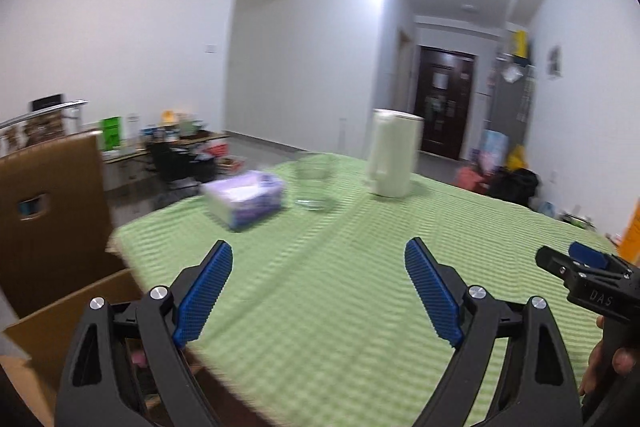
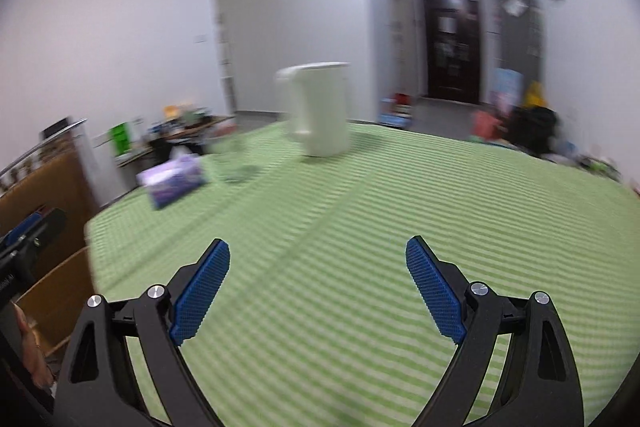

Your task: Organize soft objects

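My left gripper is open above the near part of a table under a green checked cloth, with nothing between its blue pads. My right gripper is open too, over the same cloth. A purple and white tissue pack lies at the far left of the table, also blurred in the right wrist view as the tissue pack. An open cardboard box sits below the table's left edge. No soft object is held. The right gripper's body shows at the left view's right edge.
A pale kettle and a clear glass stand at the far side of the table; the kettle is blurred in the right view. A brown chair stands left of the table. A cluttered side table is beyond.
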